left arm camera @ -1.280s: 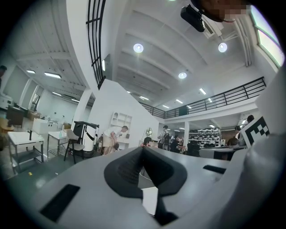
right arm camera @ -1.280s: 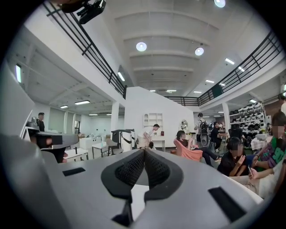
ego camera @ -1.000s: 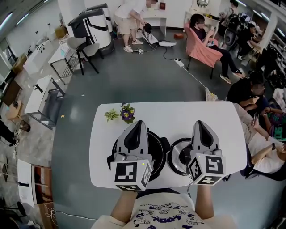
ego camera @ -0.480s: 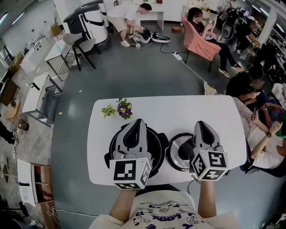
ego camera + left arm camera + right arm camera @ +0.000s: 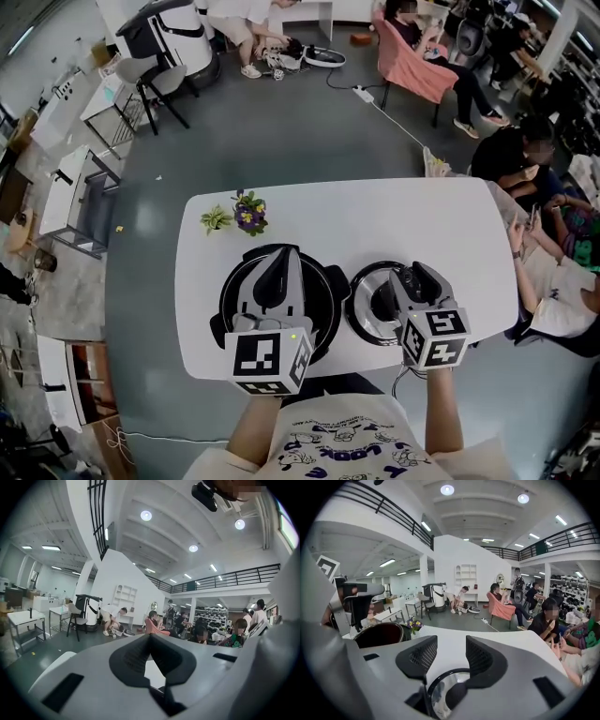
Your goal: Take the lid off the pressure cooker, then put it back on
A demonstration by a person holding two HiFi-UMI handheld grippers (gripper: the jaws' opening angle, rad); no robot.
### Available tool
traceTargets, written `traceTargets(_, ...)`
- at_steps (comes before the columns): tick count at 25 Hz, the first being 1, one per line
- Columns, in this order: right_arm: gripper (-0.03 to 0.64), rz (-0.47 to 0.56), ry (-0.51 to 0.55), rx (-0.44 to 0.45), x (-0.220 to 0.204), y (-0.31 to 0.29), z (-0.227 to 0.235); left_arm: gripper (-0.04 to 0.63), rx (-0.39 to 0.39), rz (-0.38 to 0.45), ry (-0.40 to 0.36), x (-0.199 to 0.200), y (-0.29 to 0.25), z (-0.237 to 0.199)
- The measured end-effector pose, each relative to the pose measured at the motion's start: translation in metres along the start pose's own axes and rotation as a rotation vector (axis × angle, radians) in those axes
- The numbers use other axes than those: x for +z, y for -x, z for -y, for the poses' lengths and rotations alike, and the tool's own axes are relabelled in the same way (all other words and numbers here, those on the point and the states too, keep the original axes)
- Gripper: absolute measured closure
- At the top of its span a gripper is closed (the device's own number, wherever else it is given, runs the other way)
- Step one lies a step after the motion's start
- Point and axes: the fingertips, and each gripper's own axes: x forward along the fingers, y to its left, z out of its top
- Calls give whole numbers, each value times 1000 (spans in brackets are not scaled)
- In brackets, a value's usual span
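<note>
Cooker [image 5: 322, 302] stands open on the white table [image 5: 403, 225], close to the near edge. In the right gripper view its inside looks dark reddish. No lid on it.

Lid [image 5: 367, 309] lies flat on the table just right of the cooker. The rims are very close and may touch, but the head view is too crowded to tell. The lid is shiny metal with a black rim and a dark knob [image 5: 455, 693] in the middle.

Left gripper [image 5: 281, 261] is over the cooker's mouth, pointing away from the person. Its jaws are pressed together, pads meeting in one line, with nothing in them.

Right gripper [image 5: 412, 279] is right of the cooker, over the lid and tipped down toward it. Its jaws are partway apart and opening. The knob sits low in the gap between them. The pads are clear of it, so there is no grip on the lid.

Flowers [image 5: 248, 214] stand on the table just behind the cooker. A small green plant [image 5: 215, 218] is just left of them.

Well beyond the cooker, across the grey floor [image 5: 281, 122], a person sits in a pink chair [image 5: 412, 73]. More people [image 5: 511, 159] sit off to the cooker's right, past the table's end.
</note>
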Motion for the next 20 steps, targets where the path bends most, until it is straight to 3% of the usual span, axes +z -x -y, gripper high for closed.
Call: traceTargets(20, 301, -416, 77, 101, -141, -50, 19, 581, 16, -136, 16, -57, -29, -13)
